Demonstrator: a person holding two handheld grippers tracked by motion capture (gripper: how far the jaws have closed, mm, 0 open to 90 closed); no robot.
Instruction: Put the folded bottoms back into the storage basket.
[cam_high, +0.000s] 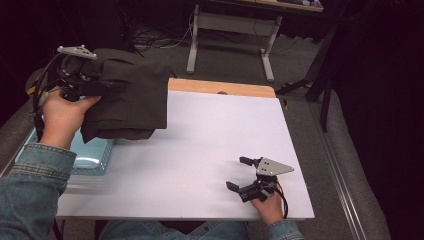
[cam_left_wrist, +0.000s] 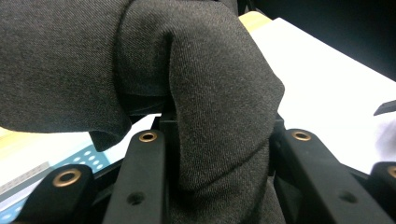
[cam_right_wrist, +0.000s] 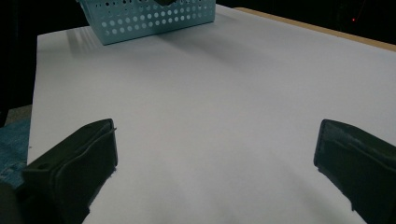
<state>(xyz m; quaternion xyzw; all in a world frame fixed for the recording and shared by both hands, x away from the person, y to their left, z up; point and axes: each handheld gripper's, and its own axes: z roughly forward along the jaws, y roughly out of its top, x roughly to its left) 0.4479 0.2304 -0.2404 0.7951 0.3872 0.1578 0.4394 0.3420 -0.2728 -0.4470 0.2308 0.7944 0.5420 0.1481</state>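
Observation:
A folded dark grey cloth (cam_high: 131, 100) hangs in the air over the table's left side, above a light blue perforated basket (cam_high: 94, 156). My left gripper (cam_high: 109, 86) is shut on it, with a thick fold of the cloth (cam_left_wrist: 210, 93) pinched between the two black jaws of the left gripper (cam_left_wrist: 219, 154). Part of the basket (cam_left_wrist: 84, 161) peeks out beneath the cloth. Near the front right of the white table (cam_high: 200, 145), my right gripper (cam_high: 238, 173) rests open. In the right gripper view, nothing sits between the jaws of the right gripper (cam_right_wrist: 215, 154), and the basket (cam_right_wrist: 149, 16) stands far off.
A wooden strip (cam_high: 220, 87) runs along the table's far edge. Behind it stand the white legs of another desk (cam_high: 192, 45) with cables on the floor. A dark metal frame (cam_high: 320, 75) stands at the right.

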